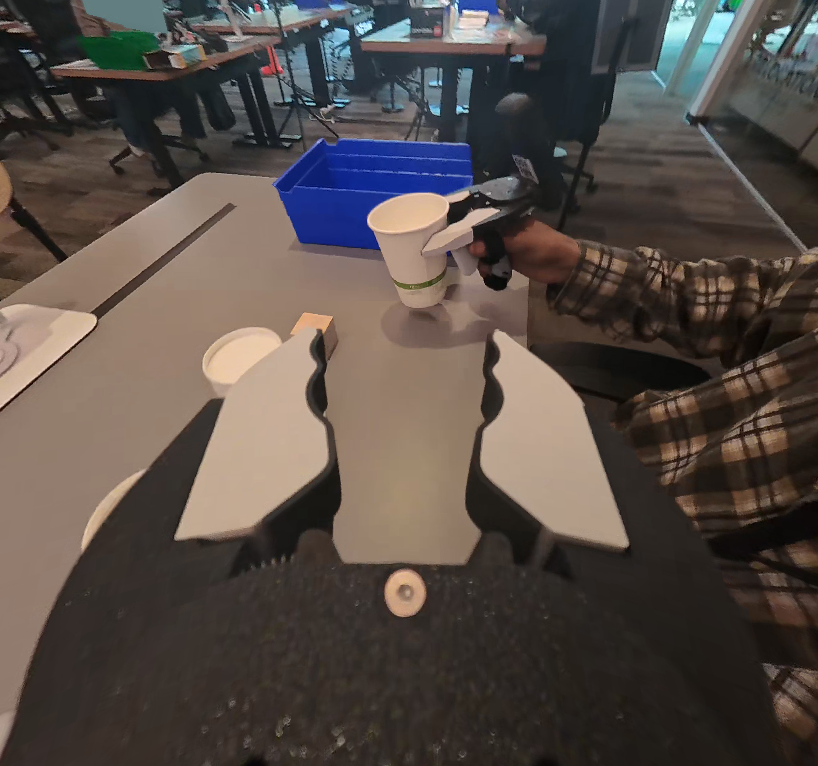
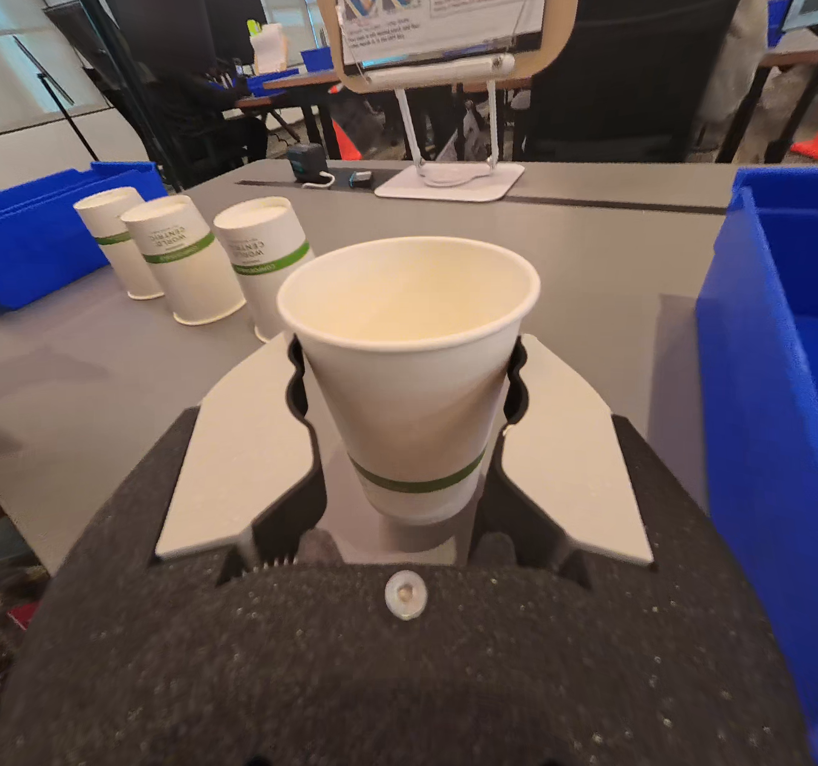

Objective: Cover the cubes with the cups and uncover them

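Right wrist view: right gripper (image 2: pixel 406 384) clamps upright cup (image 2: pixel 409 373), left gripper (image 1: pixel 405 373) wide, empty; squeezing too hard prob dents it.

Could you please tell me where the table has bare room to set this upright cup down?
Bare grey table lies between the wooden cube and the blue bin. It is crowded where three inverted cups stand in a row.

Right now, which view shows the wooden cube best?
The left wrist view. The wooden cube sits uncovered on the grey table, beside an inverted cup, though the left gripper finger hides part of it. The right wrist view shows no cube, only the held paper cup and three inverted cups.
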{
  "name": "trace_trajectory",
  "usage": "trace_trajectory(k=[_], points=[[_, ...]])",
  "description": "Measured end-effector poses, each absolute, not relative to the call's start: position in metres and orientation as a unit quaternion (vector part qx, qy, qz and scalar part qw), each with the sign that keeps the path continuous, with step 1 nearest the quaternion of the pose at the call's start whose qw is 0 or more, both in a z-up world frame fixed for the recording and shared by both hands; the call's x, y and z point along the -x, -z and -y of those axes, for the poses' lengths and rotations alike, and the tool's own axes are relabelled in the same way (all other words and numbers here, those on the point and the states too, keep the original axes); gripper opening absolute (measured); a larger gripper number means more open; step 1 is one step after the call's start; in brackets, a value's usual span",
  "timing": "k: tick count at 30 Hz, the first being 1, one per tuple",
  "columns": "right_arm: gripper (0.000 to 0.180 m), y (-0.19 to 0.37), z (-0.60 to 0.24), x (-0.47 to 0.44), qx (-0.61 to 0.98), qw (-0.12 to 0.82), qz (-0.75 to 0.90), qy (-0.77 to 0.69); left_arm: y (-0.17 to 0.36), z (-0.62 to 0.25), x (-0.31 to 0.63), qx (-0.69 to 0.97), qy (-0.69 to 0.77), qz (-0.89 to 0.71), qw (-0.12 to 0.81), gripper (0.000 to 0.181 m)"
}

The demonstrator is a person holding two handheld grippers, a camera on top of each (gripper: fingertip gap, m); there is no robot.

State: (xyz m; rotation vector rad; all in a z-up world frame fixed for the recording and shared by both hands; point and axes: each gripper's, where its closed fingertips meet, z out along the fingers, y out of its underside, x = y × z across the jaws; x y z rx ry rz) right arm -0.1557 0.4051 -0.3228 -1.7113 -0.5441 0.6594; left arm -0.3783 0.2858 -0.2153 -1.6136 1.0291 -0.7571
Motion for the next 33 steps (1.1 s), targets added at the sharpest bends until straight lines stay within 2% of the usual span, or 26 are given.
trace_trajectory(k=[8,17,21,24,31,33], points=[[0.088,0.348,-0.425,0.176,0.751,0.552,0.265,-0.246,0.208,-0.270,0.402,0.648,0.333,-0.409,0.550,0.059],[0.087,0.364,-0.403,0.171,0.779,0.503,0.300,-0.223,0.205,-0.272,0.426,0.656,0.317,-0.396,0.559,0.060],[0.126,0.368,-0.390,0.170,0.793,0.474,0.325,-0.204,0.199,-0.275,0.439,0.662,0.311,-0.376,0.569,0.062],[0.145,0.364,-0.372,0.163,0.807,0.438,0.359,-0.167,0.197,-0.280,0.453,0.669,0.306,-0.354,0.577,0.064],[0.146,0.295,-0.350,0.162,0.784,0.307,0.539,-0.015,0.190,-0.288,0.475,0.672,0.323,-0.313,0.588,0.065],[0.139,0.266,-0.357,0.188,0.746,0.298,0.595,0.001,0.189,-0.288,0.479,0.671,0.322,-0.310,0.591,0.065]])
